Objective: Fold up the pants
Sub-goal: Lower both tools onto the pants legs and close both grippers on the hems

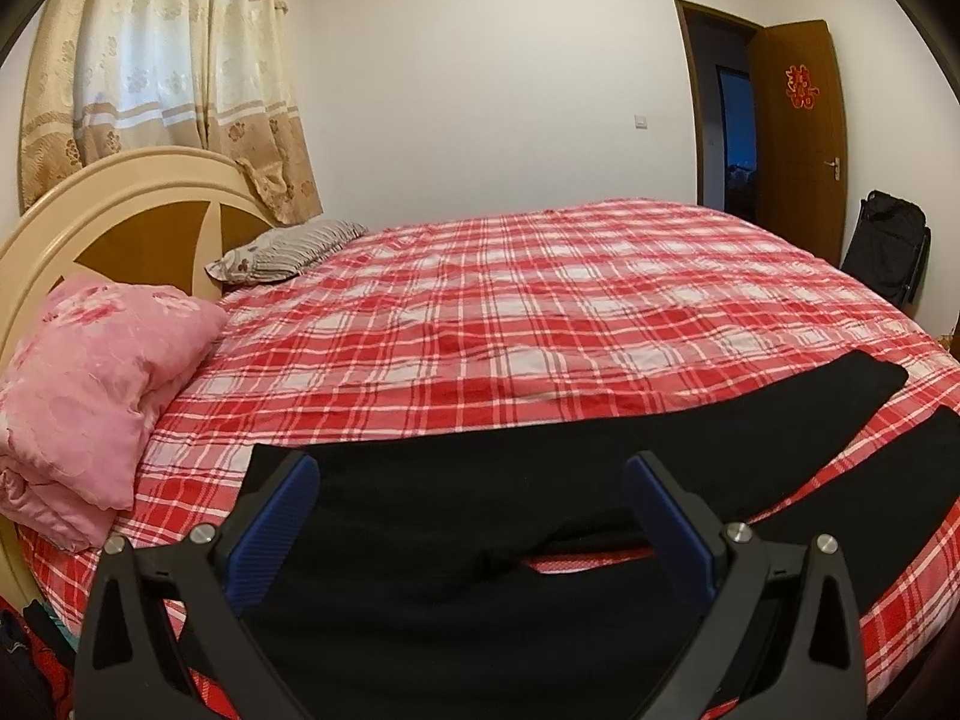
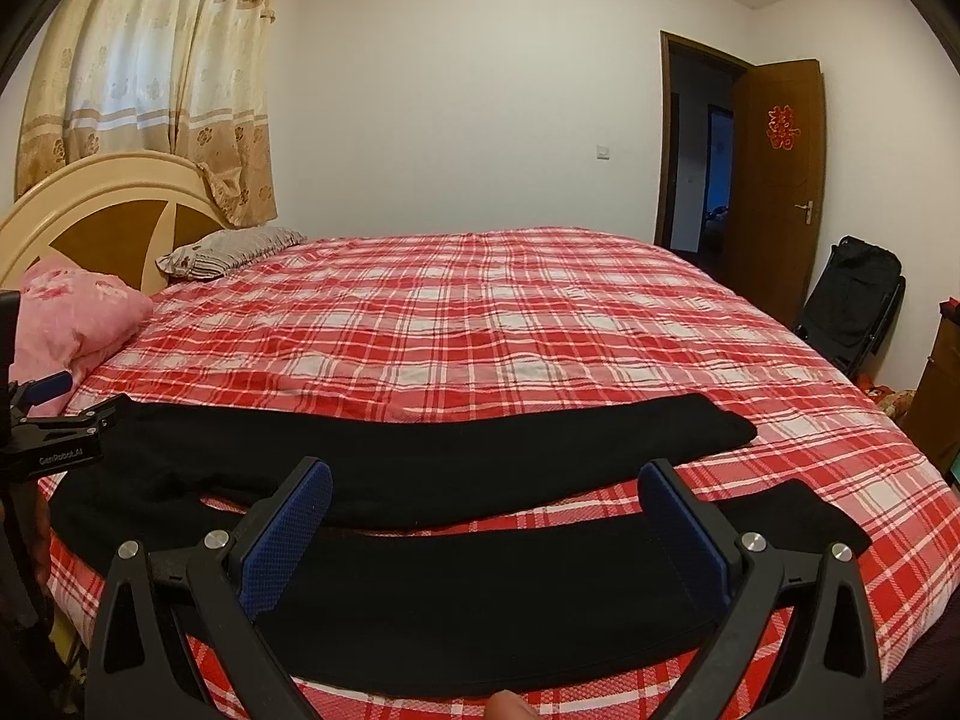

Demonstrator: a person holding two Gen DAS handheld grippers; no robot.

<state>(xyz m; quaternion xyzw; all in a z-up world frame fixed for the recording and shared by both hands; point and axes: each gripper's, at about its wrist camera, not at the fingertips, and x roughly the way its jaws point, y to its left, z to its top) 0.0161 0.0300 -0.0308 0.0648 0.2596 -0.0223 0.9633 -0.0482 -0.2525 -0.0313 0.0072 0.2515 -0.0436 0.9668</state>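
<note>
Both grippers, left gripper (image 1: 471, 474) and right gripper (image 2: 486, 483), gape above flat black pants (image 2: 420, 450)

Pants (image 2: 420, 468) lay spread across the near edge of the bed (image 2: 480, 312), legs running rightward, one leg behind the other with a strip of bedcover between. Right gripper (image 2: 486, 498) sat over the nearer leg, jaws wide apart. Left gripper (image 1: 471, 492) sat over the waist end, jaws likewise apart. Folded quilt (image 1: 90, 396) lay at far left against the headboard (image 1: 120, 204), pillow (image 1: 282, 249) behind it. Curtain (image 1: 162, 72) hung behind the headboard. Door (image 2: 774, 180) stood beyond the bed's right side, chair (image 2: 852, 300) just right of it.
</note>
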